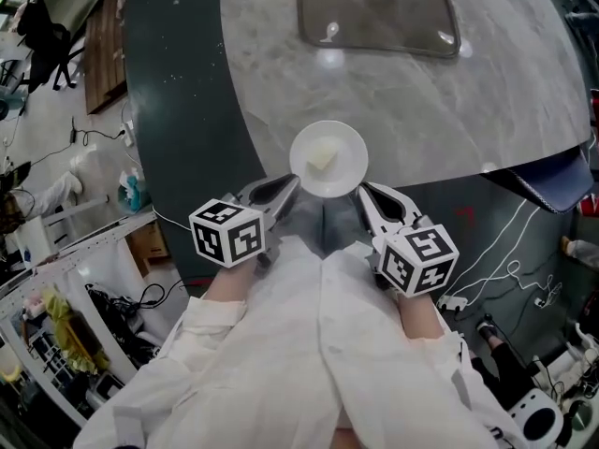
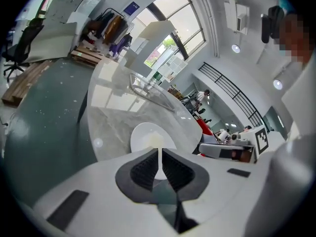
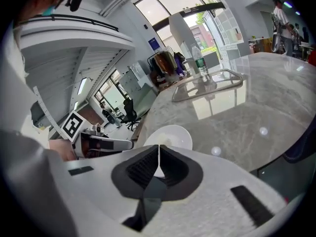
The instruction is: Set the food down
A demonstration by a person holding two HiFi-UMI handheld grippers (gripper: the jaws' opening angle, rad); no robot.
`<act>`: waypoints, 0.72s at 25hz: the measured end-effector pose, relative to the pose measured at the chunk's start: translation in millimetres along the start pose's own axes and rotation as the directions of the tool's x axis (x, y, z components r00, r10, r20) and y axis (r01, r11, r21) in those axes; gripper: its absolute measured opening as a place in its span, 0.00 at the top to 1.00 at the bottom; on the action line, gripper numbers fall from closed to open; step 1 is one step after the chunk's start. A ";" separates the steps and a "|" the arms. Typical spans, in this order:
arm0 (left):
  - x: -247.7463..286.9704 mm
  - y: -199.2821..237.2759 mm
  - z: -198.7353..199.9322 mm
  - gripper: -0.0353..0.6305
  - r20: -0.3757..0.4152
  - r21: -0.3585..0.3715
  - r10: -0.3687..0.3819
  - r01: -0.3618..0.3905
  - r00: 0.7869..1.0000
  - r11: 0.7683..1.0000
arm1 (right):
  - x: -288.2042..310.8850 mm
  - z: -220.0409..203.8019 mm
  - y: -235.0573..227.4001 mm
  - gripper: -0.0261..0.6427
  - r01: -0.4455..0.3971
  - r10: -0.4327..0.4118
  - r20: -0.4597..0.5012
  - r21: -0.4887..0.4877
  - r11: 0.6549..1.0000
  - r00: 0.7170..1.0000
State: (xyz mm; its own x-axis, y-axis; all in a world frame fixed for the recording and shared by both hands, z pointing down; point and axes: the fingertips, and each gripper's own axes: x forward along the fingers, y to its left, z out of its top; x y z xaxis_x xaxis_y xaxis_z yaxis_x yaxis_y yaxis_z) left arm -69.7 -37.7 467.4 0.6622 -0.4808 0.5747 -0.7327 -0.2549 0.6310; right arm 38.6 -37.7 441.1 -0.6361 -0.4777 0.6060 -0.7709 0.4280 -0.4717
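overhead plus two low, shared plate (image 1: 351, 168)

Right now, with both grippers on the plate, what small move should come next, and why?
Probably lower the plate gently onto the table. The left gripper and right gripper are both shut on its rim, and the food is over the table's near edge.

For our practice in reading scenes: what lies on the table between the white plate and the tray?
Nothing: the head view shows only bare marble table between the plate and the tray.
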 end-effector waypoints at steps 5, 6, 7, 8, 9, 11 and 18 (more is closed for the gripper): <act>2.4 11.8 -20.9 0.90 -0.051 -0.027 0.019 -0.020 0.999 0.999 | 4.6 -20.2 -6.7 0.95 0.027 -0.026 -0.037 0.029 0.999 0.999; 2.9 13.8 -24.2 0.90 -0.056 -0.036 0.019 -0.021 0.998 0.999 | 5.3 -23.6 -8.9 0.95 0.036 -0.034 -0.042 0.034 0.999 0.999; 3.1 15.6 -27.0 0.90 -0.059 -0.047 0.021 -0.024 0.998 0.999 | 6.2 -26.8 -10.3 0.95 0.041 -0.039 -0.049 0.039 0.998 0.998; 3.3 17.1 -29.4 0.90 -0.062 -0.057 0.023 -0.026 0.998 0.998 | 7.3 -29.6 -10.5 0.95 0.042 -0.039 -0.055 0.046 0.998 0.998; 3.7 18.2 -31.3 0.90 -0.065 -0.065 0.025 -0.029 0.998 0.997 | 8.8 -31.9 -10.1 0.95 0.041 -0.037 -0.061 0.052 0.998 0.997; 5.7 19.3 -35.0 0.90 -0.073 -0.082 0.027 -0.033 0.997 0.996 | 11.7 -35.2 -9.0 0.95 0.039 -0.035 -0.070 0.060 0.997 0.997; 12.5 19.8 -42.6 0.89 -0.096 -0.104 0.023 -0.033 0.995 0.994 | 19.6 -46.7 -8.3 0.95 0.042 -0.030 -0.106 0.109 0.993 0.994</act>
State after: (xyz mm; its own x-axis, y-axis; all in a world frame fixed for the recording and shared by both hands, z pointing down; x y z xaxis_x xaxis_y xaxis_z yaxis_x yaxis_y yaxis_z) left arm -69.2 -13.1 509.2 0.6574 -0.4039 0.6362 -0.7337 -0.1503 0.6627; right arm 34.1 -14.8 486.8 -0.6053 -0.4067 0.6843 -0.7959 0.3212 -0.5132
